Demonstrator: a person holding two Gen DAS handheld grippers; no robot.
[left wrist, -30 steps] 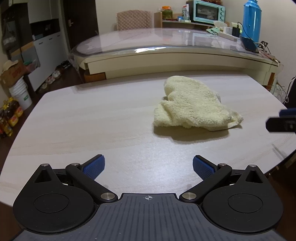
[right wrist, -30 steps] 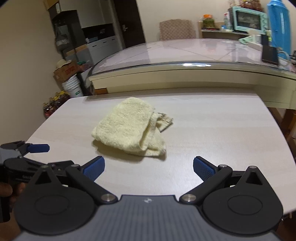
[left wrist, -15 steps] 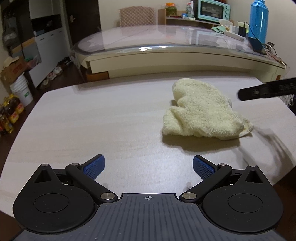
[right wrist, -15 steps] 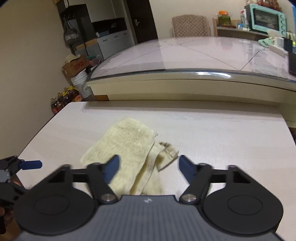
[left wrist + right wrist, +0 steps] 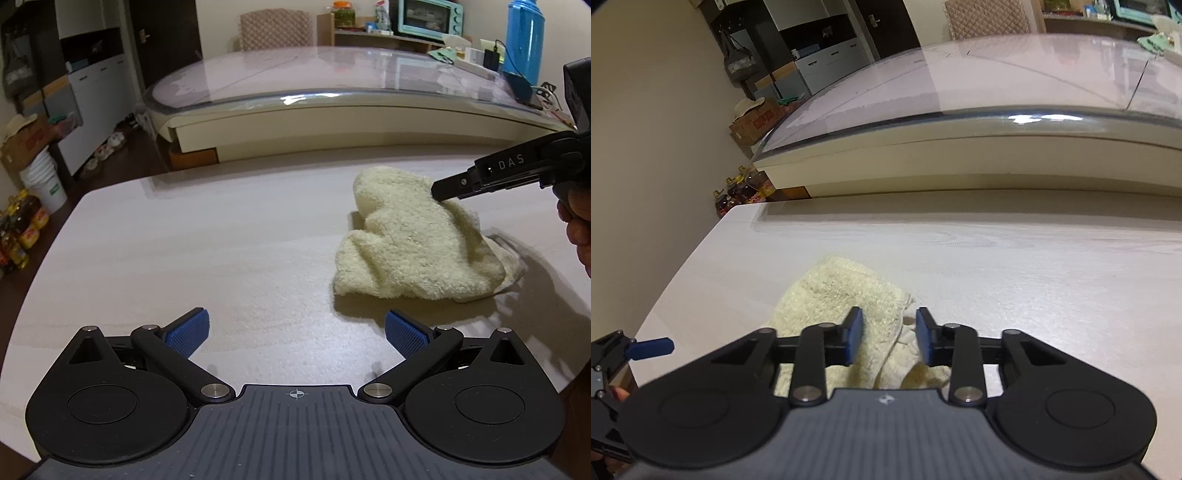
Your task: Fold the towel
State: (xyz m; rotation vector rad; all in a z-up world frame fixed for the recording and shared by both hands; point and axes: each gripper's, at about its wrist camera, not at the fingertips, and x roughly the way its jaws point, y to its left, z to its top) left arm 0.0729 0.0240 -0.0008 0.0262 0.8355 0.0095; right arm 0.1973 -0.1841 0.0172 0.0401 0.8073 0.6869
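While the cream towel (image 5: 417,243) lies crumpled in a loose heap on the pale wooden surface (image 5: 207,251), toward its right side in the left wrist view, we hold our left tool (image 5: 295,332) low over the near part of that surface with its blue pads spread wide and nothing between them. It sits apart from the towel, which lies ahead of it and to the right.

Our right tool (image 5: 888,341) is down at the cloth. In the right wrist view its two blue pads (image 5: 854,341) stand partly closed, with a narrow gap between them, and a ridge of the towel (image 5: 842,291) with its hemmed edge runs up through that gap. The pads do not look pressed onto the cloth, so we read the tool as released. From the left wrist view the same tool (image 5: 441,191) comes in from the right edge as a dark arm, its tip at the far upper part of the heap; whether it touches the terry we cannot tell from there. Part of our right hand (image 5: 578,225) shows at that edge behind the tool.

Beyond the surface stands a long table with a glass top (image 5: 332,70).
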